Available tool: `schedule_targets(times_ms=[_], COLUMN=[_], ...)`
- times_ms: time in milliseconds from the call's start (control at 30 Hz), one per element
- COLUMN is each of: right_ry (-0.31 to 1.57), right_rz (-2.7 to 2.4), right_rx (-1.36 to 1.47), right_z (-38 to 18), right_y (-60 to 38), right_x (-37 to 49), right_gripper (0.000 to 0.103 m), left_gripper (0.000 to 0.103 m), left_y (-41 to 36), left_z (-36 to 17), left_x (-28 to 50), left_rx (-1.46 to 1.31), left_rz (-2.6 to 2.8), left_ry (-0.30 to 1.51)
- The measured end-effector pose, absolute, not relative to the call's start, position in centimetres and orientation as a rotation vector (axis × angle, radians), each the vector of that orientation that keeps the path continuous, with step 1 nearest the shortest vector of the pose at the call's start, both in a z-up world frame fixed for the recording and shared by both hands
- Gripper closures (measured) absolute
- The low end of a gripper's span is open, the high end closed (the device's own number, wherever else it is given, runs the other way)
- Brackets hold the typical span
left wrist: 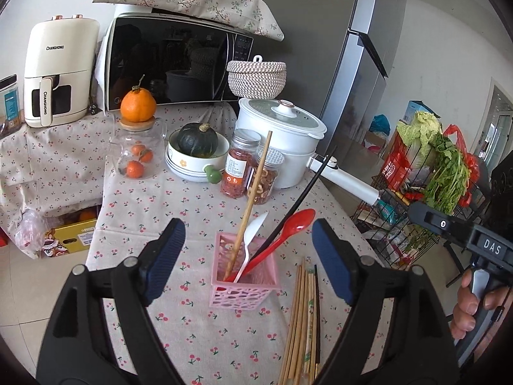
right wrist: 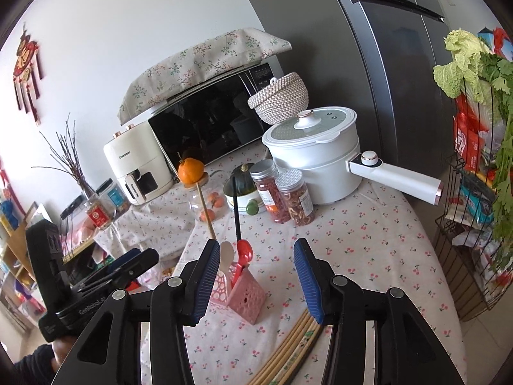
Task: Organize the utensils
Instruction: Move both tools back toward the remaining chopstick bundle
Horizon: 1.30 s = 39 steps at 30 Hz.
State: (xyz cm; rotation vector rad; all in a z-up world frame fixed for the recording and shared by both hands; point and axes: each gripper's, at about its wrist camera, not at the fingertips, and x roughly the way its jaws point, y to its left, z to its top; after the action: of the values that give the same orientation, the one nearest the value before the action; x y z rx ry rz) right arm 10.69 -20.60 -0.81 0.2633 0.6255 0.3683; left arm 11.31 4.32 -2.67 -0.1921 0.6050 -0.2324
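Note:
A pink perforated utensil holder (left wrist: 244, 277) stands on the cherry-print tablecloth; it also shows in the right wrist view (right wrist: 244, 298). In it stand a wooden chopstick (left wrist: 250, 199), a white plastic fork (left wrist: 251, 239), a red spoon (left wrist: 288, 227) and a black chopstick (left wrist: 304, 189). Several wooden chopsticks (left wrist: 301, 327) lie flat on the cloth right of the holder, also under my right gripper (right wrist: 288, 346). My left gripper (left wrist: 248, 266) is open and empty, its jaws either side of the holder. My right gripper (right wrist: 256, 279) is open and empty above the loose chopsticks.
Behind the holder stand two spice jars (left wrist: 250, 166), a white electric pot (left wrist: 282, 138) with a long handle, a bowl holding a green squash (left wrist: 197, 147), a glass jar of oranges (left wrist: 138, 147), a microwave (left wrist: 173, 61) and an air fryer (left wrist: 59, 70). A wire rack with vegetables (left wrist: 426, 166) stands right.

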Motion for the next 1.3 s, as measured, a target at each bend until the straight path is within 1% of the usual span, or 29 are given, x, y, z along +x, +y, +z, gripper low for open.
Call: schedule_targets(times_ms=[67,133,200,300,633,667,733,800,933,1000,1200,1300], right_ry=[0.663,0.706,0.754,0.831,1.094,1.121,1.163,1.199,1.241,1.262,1.303,1.312], right_rz=[0.352,0.331,0.309,0.281,0.158,0.157,0.157,0.159,0.163,0.165,0.151,0.148], right_rx=[0.241,0.225,0.215,0.200,0.112,0.117,0.140,0.160,0.182,0.187,0.176,0.174], right_z=[-1.5,-2.2,-3.2,-5.0,-12.1,-12.9,-14.1,-15.1,-16.5,-17.2,-18.8,-19.2], right_y=[-20.8,-21.1,-21.4,-21.7,-21.8,-21.8,-21.8,-21.7,-20.9,-20.5,-19.6,-19.2], right_x=[10.4,10.4,10.4,10.6,12.8,13.1,13.9,14.6,16.0,16.6,18.0,18.5], right_gripper=[0.047,0.043,0.039,0.036,0.036,0.038,0.046,0.057,0.068,0.076,0.085,0.086], left_gripper=[0.014,0.006,0.004,0.002,0.002,0.002,0.002,0.002,0.002,0.002,0.002,0.002], left_y=[4.1,3.9,3.7,3.1,2.2,2.3,2.4,2.4,2.4,2.4,2.5,2.5], left_z=[-3.0,-3.4,-4.1,-5.4,-10.5,-10.9,-11.3,-11.6,-11.7,-11.7,-11.8,-11.9], left_x=[10.7,10.4,10.0,9.8,9.7,9.8,9.9,10.0,10.4,10.6,10.7,10.6], left_rx=[-0.191,-0.198,-0.214,-0.212,-0.099,-0.111,-0.131,-0.130,-0.107,-0.099,-0.101,-0.094], left_rz=[-0.235,-0.245,-0.253,-0.265,-0.188,-0.193,-0.204,-0.211,-0.208,-0.206,-0.220,-0.226], left_ry=[0.638,0.681,0.719,0.788,1.091,1.114,1.146,1.159,1.159,1.160,1.167,1.169])
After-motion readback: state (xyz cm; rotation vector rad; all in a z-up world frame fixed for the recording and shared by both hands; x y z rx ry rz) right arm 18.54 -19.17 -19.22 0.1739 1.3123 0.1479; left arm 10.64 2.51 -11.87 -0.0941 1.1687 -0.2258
